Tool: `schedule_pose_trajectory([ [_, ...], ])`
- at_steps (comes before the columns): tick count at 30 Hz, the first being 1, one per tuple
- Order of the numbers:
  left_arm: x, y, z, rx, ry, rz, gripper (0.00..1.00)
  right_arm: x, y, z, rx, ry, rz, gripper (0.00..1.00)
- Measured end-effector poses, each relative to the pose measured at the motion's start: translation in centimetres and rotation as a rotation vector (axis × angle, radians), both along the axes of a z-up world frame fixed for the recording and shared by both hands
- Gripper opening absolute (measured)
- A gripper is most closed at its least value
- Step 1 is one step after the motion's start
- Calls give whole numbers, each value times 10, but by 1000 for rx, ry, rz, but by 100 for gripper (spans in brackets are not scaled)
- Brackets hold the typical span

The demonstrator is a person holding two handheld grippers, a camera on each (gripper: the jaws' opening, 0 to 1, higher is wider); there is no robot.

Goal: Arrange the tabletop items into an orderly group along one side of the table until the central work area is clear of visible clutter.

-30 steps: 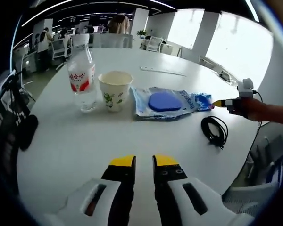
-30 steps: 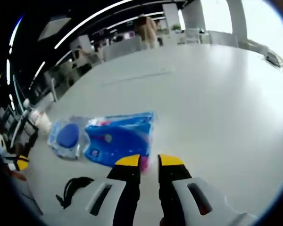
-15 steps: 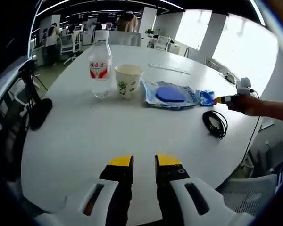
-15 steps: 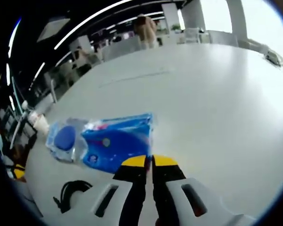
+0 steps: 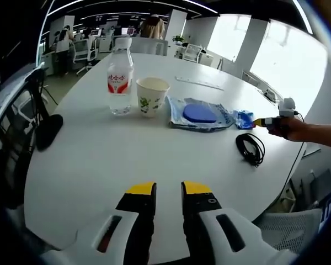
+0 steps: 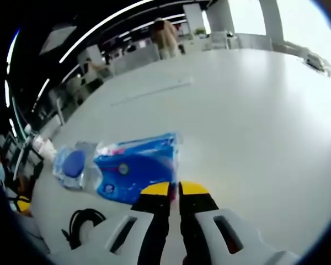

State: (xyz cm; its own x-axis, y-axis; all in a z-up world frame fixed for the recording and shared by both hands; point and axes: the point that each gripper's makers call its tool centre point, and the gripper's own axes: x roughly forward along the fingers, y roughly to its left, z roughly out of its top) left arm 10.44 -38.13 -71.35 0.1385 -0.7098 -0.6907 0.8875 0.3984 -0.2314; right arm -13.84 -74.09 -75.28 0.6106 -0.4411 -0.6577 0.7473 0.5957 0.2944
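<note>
Packet (image 6: pixel 133 165) edge is getting pinched by closed right gripper (image 6: pixel 174 189), thin grip risking slip; left gripper (image 5: pixel 168 189) hovering slightly open, empty.

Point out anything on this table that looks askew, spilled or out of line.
Nothing is spilled: the clear plastic water bottle and white paper cup stand upright beside the blue plastic packet. The coiled black cable lies apart, nearer the table edge. The right gripper pinches the packet's corner.

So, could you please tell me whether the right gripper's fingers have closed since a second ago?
Yes: the right gripper closed its fingers on the blue packet's edge.
</note>
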Motion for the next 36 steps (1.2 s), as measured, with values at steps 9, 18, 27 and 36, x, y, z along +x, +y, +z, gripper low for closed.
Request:
schedule_pose_trajectory([
  [9,1,0,4,1,-14,-18,16,-12,13,3,-3,4,-6,12],
  [18,4,8,9,1,-45,-34,18,-12,53,2,19,-3,44,16],
  [27,10,21,11,-2,-39,-5,19,14,94,12,34,-49,181,20],
  [36,9,26,16,-25,-37,1,20,29,115,0,-20,61,331,23],
])
